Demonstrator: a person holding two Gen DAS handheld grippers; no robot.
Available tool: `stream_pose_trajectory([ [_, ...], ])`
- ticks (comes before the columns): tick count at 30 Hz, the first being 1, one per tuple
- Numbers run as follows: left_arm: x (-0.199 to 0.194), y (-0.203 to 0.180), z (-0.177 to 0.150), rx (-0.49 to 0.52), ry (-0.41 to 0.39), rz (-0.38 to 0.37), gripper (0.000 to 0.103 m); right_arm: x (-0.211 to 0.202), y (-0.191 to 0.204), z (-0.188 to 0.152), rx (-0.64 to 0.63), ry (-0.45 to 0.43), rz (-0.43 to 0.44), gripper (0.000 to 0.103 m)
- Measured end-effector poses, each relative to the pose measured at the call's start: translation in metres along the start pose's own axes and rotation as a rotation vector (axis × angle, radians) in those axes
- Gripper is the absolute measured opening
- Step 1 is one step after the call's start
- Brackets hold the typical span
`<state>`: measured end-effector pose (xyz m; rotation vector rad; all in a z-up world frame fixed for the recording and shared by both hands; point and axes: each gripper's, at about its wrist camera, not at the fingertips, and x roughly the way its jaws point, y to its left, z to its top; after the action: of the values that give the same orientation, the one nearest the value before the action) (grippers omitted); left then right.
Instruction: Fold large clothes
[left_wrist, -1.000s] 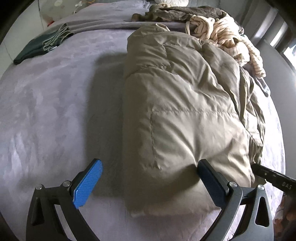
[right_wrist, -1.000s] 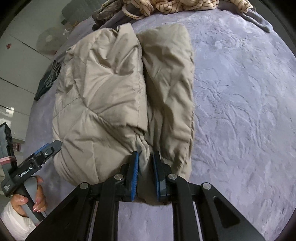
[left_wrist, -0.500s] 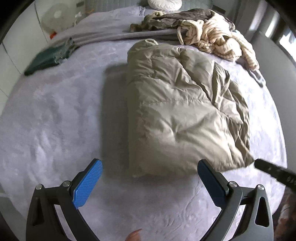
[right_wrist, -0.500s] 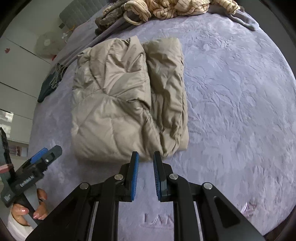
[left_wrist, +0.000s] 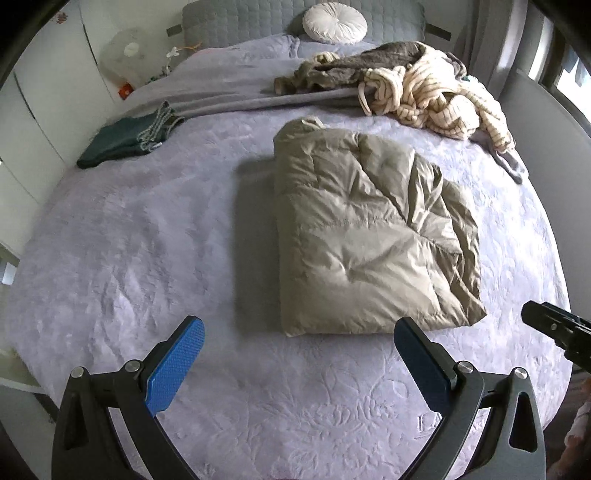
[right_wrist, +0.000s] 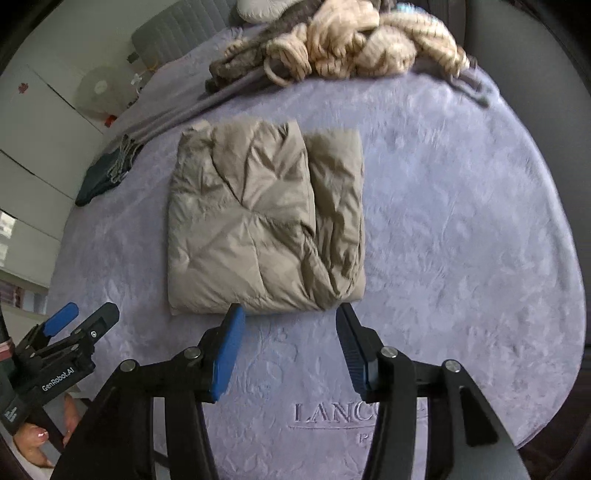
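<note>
Left wrist view: folded beige puffer jacket (left_wrist: 369, 240) lies as a thick rectangular bundle at mid-bed on the lavender bedspread (left_wrist: 147, 240). Left gripper (left_wrist: 299, 360) hangs above the near edge of the bed, fingers spread wide, nothing between them; blue pads face inward, clear of the jacket's near hem. Tip of the right gripper (left_wrist: 554, 328) enters at the right edge of this view.

Right wrist view: right gripper (right_wrist: 290, 345) fingers released, gap open and empty, tips just short of the jacket (right_wrist: 258, 221) hem, not touching. Jacket shows a wider folded panel on the left and a narrower folded strip along the right, edges roughly aligned. Left gripper (right_wrist: 79, 323) visible at lower left, held by a hand (right_wrist: 37, 439).

Background: heap of striped cream and grey clothes (left_wrist: 417, 88) at the far right of the bed, well apart from the jacket; dark green folded item (left_wrist: 125, 138) at the far left; round white cushion (left_wrist: 334, 22) against the headboard. Embossed lettering on the bedspread near the right gripper.
</note>
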<state>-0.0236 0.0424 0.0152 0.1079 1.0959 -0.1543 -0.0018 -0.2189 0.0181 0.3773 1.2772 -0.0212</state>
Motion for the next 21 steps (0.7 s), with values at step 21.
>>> stream_pose_trajectory([
  [21, -0.038, 0.01, 0.01, -0.022, -0.058, 0.01, 0.103, -0.042, 0.031, 0.005, -0.069, -0.145, -0.112, 0.08],
])
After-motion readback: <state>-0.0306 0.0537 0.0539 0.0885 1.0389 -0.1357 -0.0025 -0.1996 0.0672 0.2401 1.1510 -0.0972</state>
